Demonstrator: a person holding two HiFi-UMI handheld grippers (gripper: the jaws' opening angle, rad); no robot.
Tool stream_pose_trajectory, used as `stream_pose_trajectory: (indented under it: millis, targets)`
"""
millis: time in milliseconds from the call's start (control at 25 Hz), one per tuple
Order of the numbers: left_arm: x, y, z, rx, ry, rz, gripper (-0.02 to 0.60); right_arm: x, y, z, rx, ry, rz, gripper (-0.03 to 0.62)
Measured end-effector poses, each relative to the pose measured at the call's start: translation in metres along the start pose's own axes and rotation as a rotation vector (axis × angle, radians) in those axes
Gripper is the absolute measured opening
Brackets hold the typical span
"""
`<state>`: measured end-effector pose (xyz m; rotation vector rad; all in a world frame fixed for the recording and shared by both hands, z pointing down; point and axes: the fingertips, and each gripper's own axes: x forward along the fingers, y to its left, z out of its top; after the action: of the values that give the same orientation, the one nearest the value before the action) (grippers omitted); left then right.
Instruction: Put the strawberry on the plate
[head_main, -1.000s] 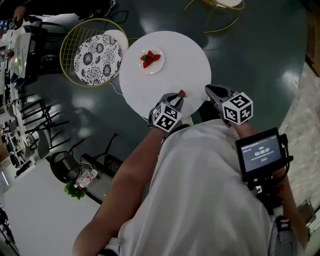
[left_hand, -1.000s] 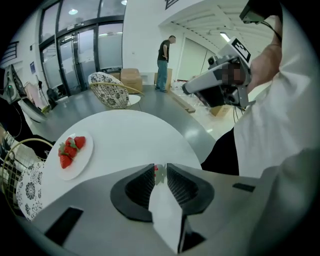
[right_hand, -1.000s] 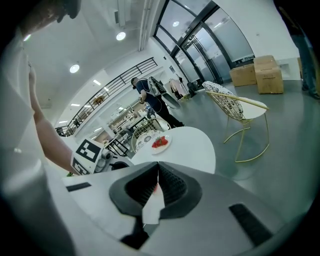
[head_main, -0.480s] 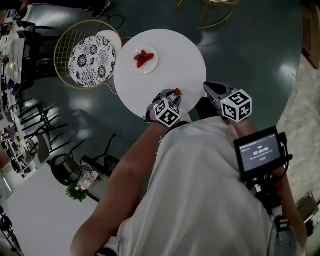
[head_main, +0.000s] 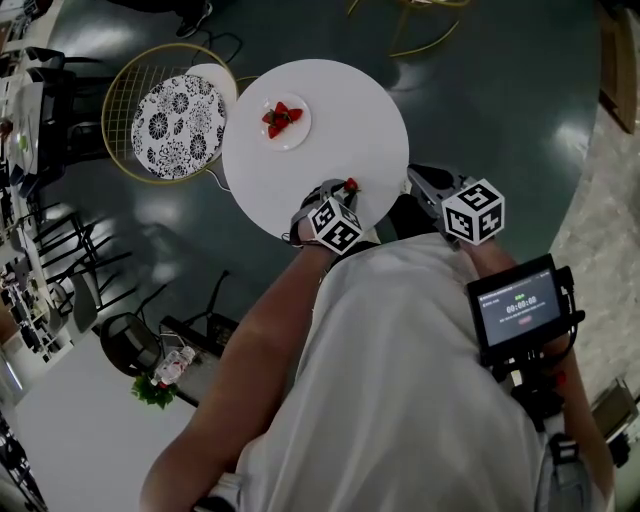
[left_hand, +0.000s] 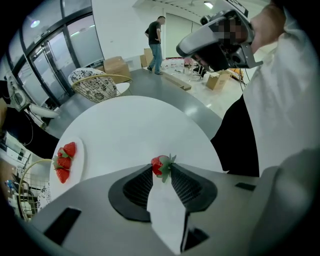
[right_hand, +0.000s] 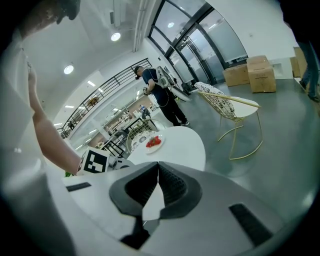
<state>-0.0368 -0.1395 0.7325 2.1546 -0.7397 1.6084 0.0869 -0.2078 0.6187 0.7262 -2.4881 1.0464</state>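
Left claw (head_main: 343, 187), seen from the head view, points steeply down at the near edge of the round white surface (head_main: 340, 110), with the strawberry (head_main: 351, 184) right at its tips. The plate (head_main: 303, 131) lies well apart, across the surface and to the left, and already carries three berries (head_main: 281, 117). The right claw (head_main: 414, 174) hangs off the surface's edge to the right, farther from both fruit and plate, so the left hand looks like the one to do the carrying.

From the left gripper view, the left claw (left_hand: 161, 169) has just been opening and stands spread, its ribbed pads (left_hand: 141, 184) flanking the strawberry (left_hand: 158, 164) closely with no squeeze evident. The fruit lies across the gap, red flesh toward the left jaw, green leaves toward the right. The plate (left_hand: 80, 156) shows ahead and to the left, so the coming move likely calls for closing on the fruit, then lifting and reaching that way.

From the right gripper view, the right claw (right_hand: 158, 163) has its tips pressed together on nothing. The surface (right_hand: 187, 145) and plate lie well ahead of it.
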Motion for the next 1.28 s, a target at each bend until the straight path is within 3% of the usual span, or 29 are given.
stream_pose_trajectory:
  millis: [480, 800, 1280]
  targets:
    - [-0.015, 0.002, 0.012, -0.043, -0.050, 0.005, 0.107, 0.002, 0.006, 0.016, -0.024, 0.011, 0.012, 0.008]
    - [-0.032, 0.014, 0.017, -0.125, -0.122, 0.024, 0.107, 0.022, 0.018, 0.029, -0.055, 0.032, 0.052, 0.008]
    - [-0.071, 0.028, 0.014, -0.314, -0.202, 0.099, 0.107, 0.038, 0.050, 0.049, -0.133, 0.099, 0.138, 0.008]
